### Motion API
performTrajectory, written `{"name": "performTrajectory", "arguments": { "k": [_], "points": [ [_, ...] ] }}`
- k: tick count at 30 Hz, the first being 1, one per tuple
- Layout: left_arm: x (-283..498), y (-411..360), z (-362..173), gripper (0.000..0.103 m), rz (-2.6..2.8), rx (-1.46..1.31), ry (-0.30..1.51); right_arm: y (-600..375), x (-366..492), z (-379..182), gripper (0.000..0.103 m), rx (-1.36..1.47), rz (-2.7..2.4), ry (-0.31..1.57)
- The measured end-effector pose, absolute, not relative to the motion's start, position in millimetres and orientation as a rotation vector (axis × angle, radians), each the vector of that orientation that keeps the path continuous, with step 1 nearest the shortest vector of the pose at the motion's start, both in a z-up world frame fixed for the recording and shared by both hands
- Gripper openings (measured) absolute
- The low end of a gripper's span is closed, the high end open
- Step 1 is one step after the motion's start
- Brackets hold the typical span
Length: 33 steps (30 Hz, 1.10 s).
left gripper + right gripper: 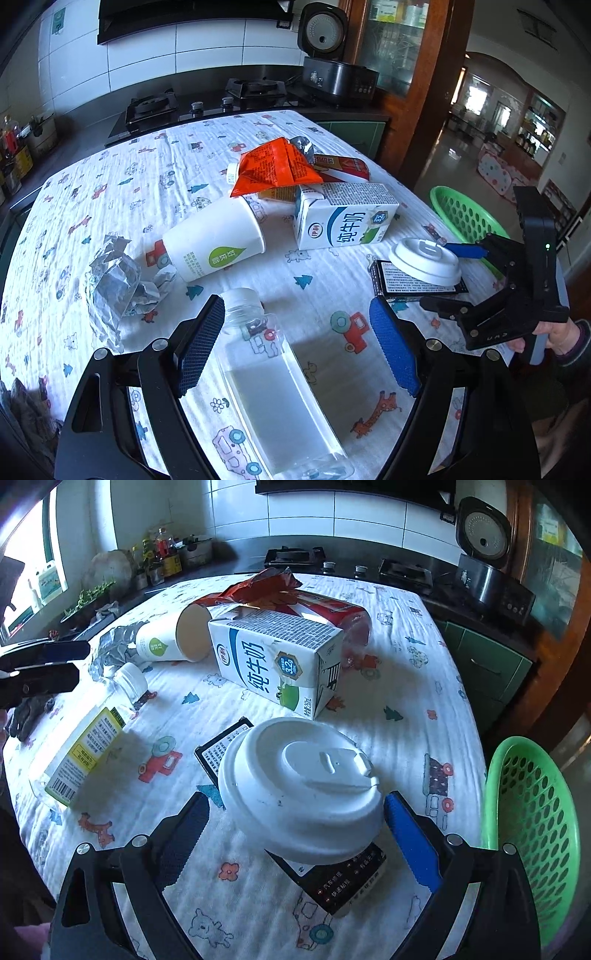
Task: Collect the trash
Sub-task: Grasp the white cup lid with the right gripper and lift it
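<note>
Right tool [295, 834] wide open astride the white lid [301, 788], gripping nothing; light, thin, flexible plastic, so pinch its rim gently

- White tiled wall [147, 55] behind a dark counter holding a gas hob [207, 99]
- Black range hood [184, 18] above the hob
- Open rice cooker [484, 554] beside a wooden glass-fronted cabinet [399, 48]
- Bright window [33, 565] at the counter's far end, bottles [162, 554] nearby
- Arched doorway [498, 122] onto a glossy tiled floor [450, 158]
</note>
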State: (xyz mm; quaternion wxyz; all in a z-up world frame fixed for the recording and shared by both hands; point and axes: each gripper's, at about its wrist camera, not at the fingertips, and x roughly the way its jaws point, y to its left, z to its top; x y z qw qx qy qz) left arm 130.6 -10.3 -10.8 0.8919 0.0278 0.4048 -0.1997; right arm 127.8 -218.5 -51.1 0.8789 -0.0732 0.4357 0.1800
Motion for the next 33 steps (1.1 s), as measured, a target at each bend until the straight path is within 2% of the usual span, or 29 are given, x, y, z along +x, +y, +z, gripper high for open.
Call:
{"name": "performTrajectory", "arguments": {
  "k": [15, 22, 33],
  "points": [
    [133.6, -13.4, -15.4, 0.080, -0.420, 0.068, 0.851, -240.6, 143.9, -50.0, 0.092, 0.051, 0.389, 0.929],
    [131.1, -25.7, -17.4, 0.080, -0.461, 0.106, 0.850, -245.4, 139.8, -45.4, 0.089, 0.049, 0.366, 0.901],
    [131.2, -86.8, -28.4, 0.080, -0.707, 0.315, 0.870, -274.4, 120.0, -19.2, 0.088, 0.062, 0.322, 0.851]
  ]
}}
